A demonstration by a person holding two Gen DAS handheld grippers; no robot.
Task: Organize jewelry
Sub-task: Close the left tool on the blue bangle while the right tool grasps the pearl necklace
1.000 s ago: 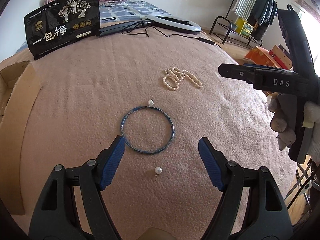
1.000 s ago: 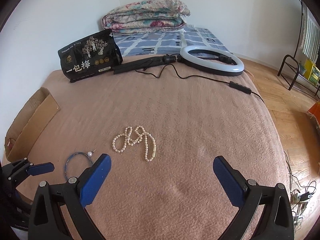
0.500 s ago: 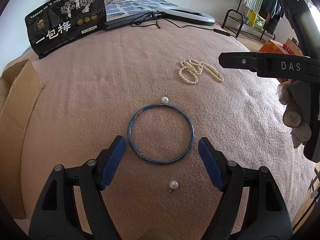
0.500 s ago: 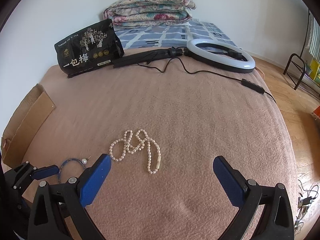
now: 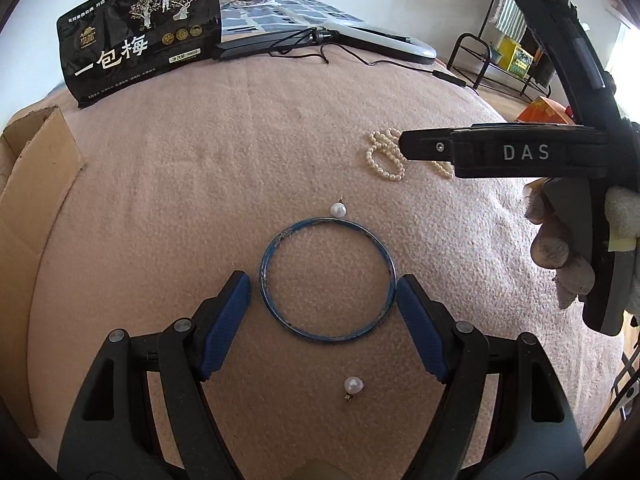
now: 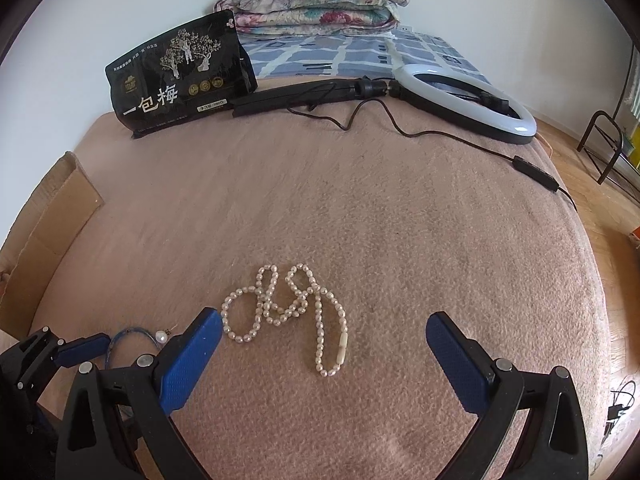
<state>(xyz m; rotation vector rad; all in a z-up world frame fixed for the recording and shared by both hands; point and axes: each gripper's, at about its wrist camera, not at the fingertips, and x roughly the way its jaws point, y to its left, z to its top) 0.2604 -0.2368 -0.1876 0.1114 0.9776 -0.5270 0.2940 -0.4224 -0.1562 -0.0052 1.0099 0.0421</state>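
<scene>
Our left gripper (image 5: 323, 292) is wide open – the bangle (image 5: 327, 279) lies between its fingers. Our right gripper (image 6: 323, 336) is open too, beads (image 6: 286, 312) just ahead. A squeeze could flick the thin bangle away – or bump a pearl (image 5: 353, 385).

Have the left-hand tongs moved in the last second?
Yes. The left tongs moved forward: their tips now flank the blue bangle, which lay ahead of them before.

Left gripper (image 5: 323, 280) and right gripper (image 6: 324, 332) both with jaws spread wide, low over the surface.
</scene>
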